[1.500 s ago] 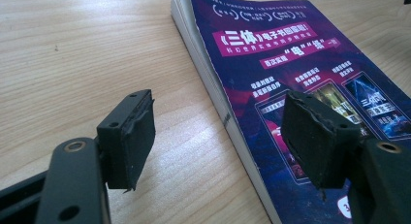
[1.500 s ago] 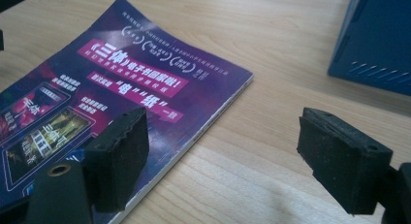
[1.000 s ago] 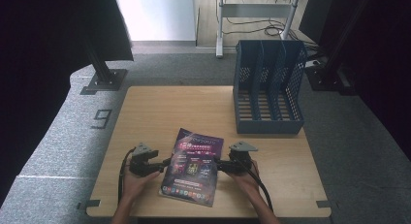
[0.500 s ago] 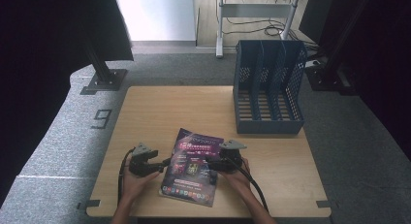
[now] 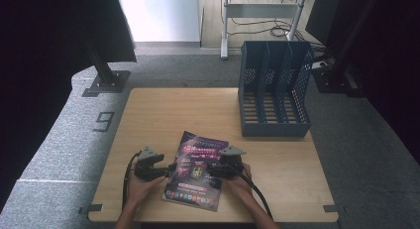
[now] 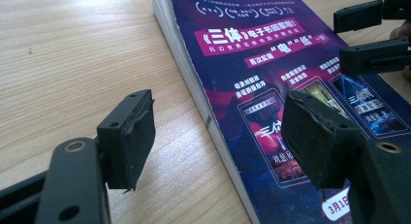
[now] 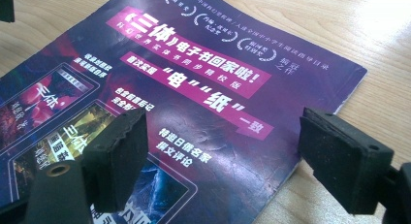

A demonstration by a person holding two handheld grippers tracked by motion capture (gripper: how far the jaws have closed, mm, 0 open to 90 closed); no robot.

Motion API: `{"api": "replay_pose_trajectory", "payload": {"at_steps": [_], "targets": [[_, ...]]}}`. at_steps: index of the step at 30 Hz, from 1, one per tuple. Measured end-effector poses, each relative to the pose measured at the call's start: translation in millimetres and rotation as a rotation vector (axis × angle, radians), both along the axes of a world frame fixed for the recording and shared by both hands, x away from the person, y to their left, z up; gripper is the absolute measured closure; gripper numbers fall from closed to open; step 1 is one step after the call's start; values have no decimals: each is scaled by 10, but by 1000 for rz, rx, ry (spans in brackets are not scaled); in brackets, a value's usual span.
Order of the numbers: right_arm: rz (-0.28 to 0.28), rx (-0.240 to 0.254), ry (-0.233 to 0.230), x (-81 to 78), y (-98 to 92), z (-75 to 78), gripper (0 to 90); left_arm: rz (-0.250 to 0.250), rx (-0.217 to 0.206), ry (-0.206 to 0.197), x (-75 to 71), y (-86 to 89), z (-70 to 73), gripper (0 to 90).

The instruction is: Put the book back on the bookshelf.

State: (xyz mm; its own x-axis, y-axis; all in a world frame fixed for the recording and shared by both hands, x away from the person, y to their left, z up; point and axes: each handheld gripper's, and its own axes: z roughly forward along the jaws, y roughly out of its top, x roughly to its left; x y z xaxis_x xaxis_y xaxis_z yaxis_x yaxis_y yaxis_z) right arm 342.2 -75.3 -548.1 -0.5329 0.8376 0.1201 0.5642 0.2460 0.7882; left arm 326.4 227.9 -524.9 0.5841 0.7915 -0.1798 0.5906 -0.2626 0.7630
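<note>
- Magazine [image 5: 195, 170] flat on table [image 5: 208, 110].
- Left gripper [image 5: 171, 166]: fingers [image 6: 127, 136] apart, straddling its left edge.
- Right gripper [image 5: 208, 170]: fingers [image 7: 114, 158] apart over its right edge.

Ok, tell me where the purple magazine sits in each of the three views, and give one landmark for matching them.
High view: the purple magazine lies flat at the table's near edge, between the left gripper and right gripper.
Left gripper view: it runs from top centre to bottom right, its edge between the open jaws.
Right gripper view: it covers the left and centre, its right edge between the open jaws.
Shared landmark: the magenta title banner.
</note>
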Motion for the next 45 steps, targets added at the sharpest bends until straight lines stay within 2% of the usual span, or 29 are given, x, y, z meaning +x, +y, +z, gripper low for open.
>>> {"api": "replay_pose_trajectory", "payload": {"at_steps": [12,14,16,25,27,28,29,34,36,39,45], "targets": [[-24,-55,-22,-22,29,-23,170,-4,0,-1,-2,-29,2,281],[-30,-57,-12,-12,24,-37,159,-3,1,0,2,-33,-5,281],[-33,-34,9,5,-12,-44,167,-4,1,2,7,-41,-13,281],[-27,-29,17,15,-22,-48,177,-16,10,7,25,-112,-26,279],[-26,-30,18,15,-23,-48,178,-19,-2,15,43,-128,-34,279],[-26,-30,18,15,-23,-48,178,-28,-28,28,60,-131,-33,279],[-25,-31,17,15,-22,-48,178,-27,-34,31,73,-137,-33,276],[-26,-32,16,13,-21,-49,181,-10,-3,25,141,-183,-47,276],[-26,-34,16,12,-22,-48,181,-9,-3,31,167,-211,-71,276],[-25,-34,16,12,-21,-48,181,-28,8,55,209,-284,-107,271],[-23,-35,16,12,-24,-48,183,-38,39,47,241,-390,-111,271]]}}
